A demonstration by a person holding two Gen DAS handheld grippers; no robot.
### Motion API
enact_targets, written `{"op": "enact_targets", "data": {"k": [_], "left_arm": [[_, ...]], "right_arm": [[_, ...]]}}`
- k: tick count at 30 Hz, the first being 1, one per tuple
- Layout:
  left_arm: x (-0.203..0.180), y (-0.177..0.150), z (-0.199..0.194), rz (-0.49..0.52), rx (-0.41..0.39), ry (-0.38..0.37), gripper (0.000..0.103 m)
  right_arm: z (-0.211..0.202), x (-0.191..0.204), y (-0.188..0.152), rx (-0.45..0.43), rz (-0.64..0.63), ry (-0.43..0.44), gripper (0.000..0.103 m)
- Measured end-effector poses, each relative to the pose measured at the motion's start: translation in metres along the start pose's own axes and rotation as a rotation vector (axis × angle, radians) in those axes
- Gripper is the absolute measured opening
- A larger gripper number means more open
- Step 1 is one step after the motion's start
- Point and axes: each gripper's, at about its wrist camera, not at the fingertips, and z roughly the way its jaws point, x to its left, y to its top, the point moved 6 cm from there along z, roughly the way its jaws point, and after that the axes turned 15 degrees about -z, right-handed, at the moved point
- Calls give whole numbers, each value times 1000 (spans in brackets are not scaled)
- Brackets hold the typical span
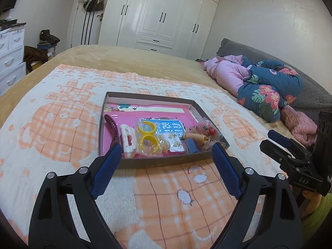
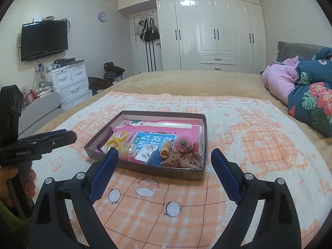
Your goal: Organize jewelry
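Tray: shallow cardboard tray (image 1: 211, 116) is seen lying flat on an orange-and-white checked blanket (image 1: 62, 128), which is spread over a tan bedspread (image 1: 124, 56).
Contents: jewelry and hair pieces are gathered along the tray's near edge: two yellow bangles (image 1: 147, 136), a white hair clip (image 1: 128, 143), a dark red comb (image 1: 112, 127) at the left wall, a blue block (image 1: 192, 146), a small card of earrings (image 1: 176, 144), and a clear bag of pink and red trinkets (image 2: 186, 152) in the near right corner.
Lining: a pink sheet (image 1: 124, 117) and a blue booklet (image 1: 170, 127) are laid under the pieces.
Left gripper: the left gripper (image 1: 167, 152) is held spread wide, empty, just short of the tray's near wall; the tray's near edge is framed between its blue pads (image 1: 106, 169).
Right gripper: the right gripper (image 2: 165, 156) is likewise spread wide and empty, set just in front of the tray, with the near wall lying between its fingers.
Relation: both tools are kept apart from the tray; nothing is touched.
Writing: large white Chinese characters are printed on the booklet; "DAS" can be read on the right tool's body in the left view, and a "GenRobot" mark on the left tool's body in the right view.
Surroundings: a floral quilt (image 1: 269, 89) is bunched to the right, and a white wardrobe (image 2: 211, 33) stands behind the bed.
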Motion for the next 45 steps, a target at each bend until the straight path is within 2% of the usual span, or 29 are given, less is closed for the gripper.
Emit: {"op": "enact_targets", "data": {"k": [3,10,14,22,35,45], "left_arm": [[0,-6,-7,6,-7,7,92],[-1,-27,-14,25,-17,-1,92],[0,-37,-15,43,-33,21,92],[5,-45,-24,52,-103,49,92],[0,-47,-44,70,-220,18,92],[-5,-47,-44,96,-231,33,92]], "right_arm": [[-7,1,-5,-16,8,-11,94],[-18,4,-13,-45,-4,-49,97],[-27,4,-17,-79,-9,-72,97],[-41,5,-19,-143,-22,-123,97],[-58,21,-23,-234,-70,-166,97],[-58,16,-29,-226,-34,-206,97]]}}
